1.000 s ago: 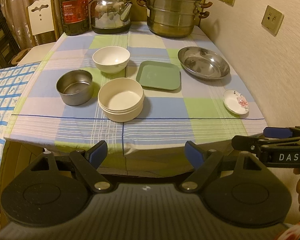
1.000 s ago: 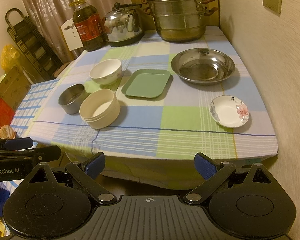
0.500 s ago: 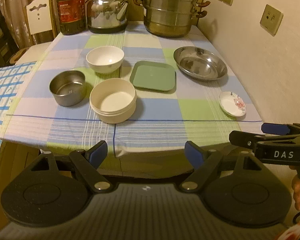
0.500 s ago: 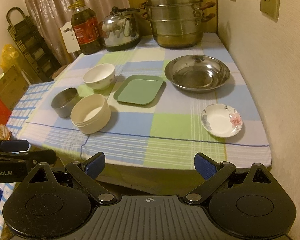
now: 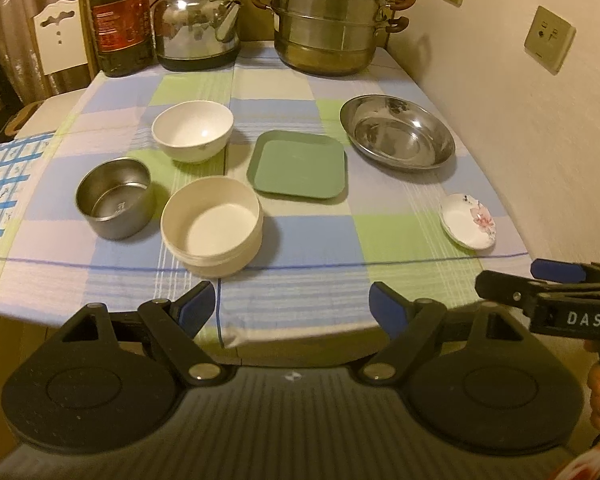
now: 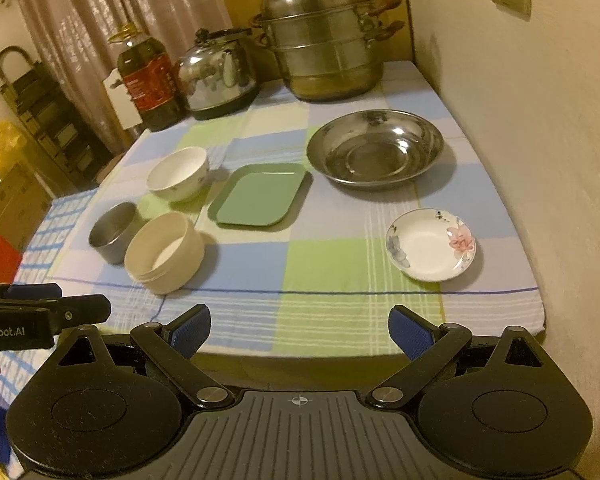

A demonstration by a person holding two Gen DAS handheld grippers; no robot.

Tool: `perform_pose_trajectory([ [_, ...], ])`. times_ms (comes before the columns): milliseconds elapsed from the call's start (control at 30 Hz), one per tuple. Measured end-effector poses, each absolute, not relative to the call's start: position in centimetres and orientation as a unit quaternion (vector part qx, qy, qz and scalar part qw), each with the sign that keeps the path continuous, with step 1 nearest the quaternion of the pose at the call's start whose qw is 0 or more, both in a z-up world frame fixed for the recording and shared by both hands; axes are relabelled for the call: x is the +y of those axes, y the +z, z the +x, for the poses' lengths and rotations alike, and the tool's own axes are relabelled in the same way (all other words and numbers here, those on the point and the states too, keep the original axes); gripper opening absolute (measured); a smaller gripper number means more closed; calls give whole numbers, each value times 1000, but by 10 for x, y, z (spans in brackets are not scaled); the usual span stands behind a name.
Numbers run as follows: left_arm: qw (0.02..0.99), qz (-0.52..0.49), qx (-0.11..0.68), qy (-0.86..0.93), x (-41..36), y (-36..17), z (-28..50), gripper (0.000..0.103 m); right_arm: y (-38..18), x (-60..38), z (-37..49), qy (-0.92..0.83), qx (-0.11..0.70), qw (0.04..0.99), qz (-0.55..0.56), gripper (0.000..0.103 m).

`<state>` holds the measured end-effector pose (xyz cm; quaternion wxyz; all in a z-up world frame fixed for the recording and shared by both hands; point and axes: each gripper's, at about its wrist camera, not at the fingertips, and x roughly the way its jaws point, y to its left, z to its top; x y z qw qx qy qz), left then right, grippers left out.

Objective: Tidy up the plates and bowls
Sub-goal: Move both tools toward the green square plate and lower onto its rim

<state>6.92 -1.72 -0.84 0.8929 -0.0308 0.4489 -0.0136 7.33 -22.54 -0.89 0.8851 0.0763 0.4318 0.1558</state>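
Observation:
On the checked tablecloth sit a cream bowl stack (image 5: 212,226) (image 6: 165,252), a small steel bowl (image 5: 115,198) (image 6: 114,232), a white bowl (image 5: 193,131) (image 6: 178,174), a green square plate (image 5: 298,165) (image 6: 260,194), a wide steel dish (image 5: 398,132) (image 6: 375,149) and a small flowered saucer (image 5: 468,221) (image 6: 431,244). My left gripper (image 5: 292,309) hangs open at the table's front edge, short of the cream stack. Further right along the same edge my right gripper (image 6: 300,330) is open too, nearest the saucer. Neither holds anything.
A steamer pot (image 5: 328,20) (image 6: 324,40), a kettle (image 5: 198,28) (image 6: 218,76) and an oil bottle (image 5: 120,20) (image 6: 150,80) line the table's back edge. A wall (image 5: 540,120) runs close along the right side. A second, blue-patterned cloth (image 5: 4,184) lies at the left.
Both grippers have moved forward toward the table, so the dishes appear closer and larger. Both stay open and nothing on the table has moved.

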Motion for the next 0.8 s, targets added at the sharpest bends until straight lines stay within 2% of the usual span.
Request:
perform_pose_trajectory([
  [300,894,-4,444,-54,-5,-16,144,83,-16,-222,122,111,434,889,99,95],
  [400,892,8,447,-65,0,-22,172,78,-21,-214,139,102,438,888,100,89],
  [667,888,27,447,-104,14,-41,236,74,-44,-191,185,87,454,880,110,75],
  [800,880,35,458,-119,19,-56,266,64,-55,-180,205,89,456,878,114,69],
])
